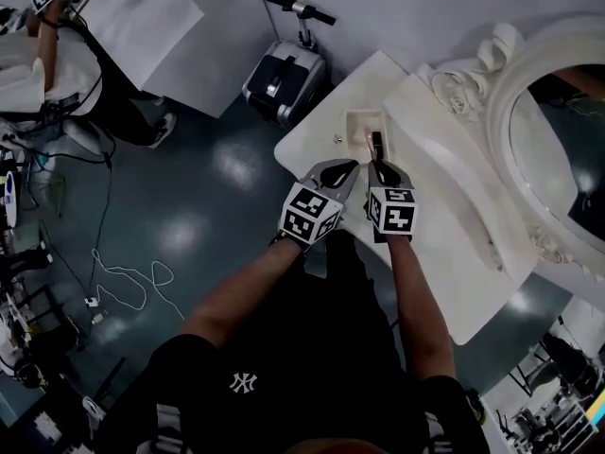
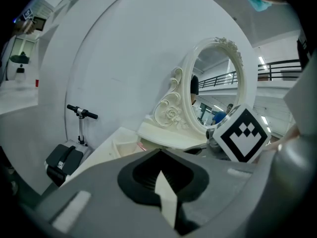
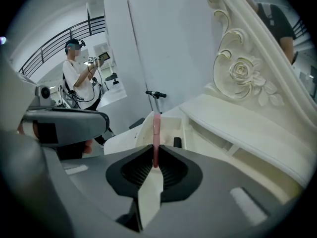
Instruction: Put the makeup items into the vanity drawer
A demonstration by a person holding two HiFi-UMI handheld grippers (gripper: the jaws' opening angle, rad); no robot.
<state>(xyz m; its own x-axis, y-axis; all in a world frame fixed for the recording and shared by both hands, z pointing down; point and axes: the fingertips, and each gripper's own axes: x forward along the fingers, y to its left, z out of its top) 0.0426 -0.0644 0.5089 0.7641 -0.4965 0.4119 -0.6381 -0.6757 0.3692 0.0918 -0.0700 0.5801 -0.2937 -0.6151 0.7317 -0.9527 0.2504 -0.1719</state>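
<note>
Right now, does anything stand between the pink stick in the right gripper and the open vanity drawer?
Nothing visible does. The right gripper is shut on the pink stick, whose tip points at the open drawer just ahead, with its top uncovered. The left gripper, shut and empty, sits beside it, outside the path.

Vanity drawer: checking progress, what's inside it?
The open white drawer looks bare at its far end. A small black object shows at its edge; inside or not, unclear. The right gripper, jaws clamping a slim pink stick, hides its near part.
</note>
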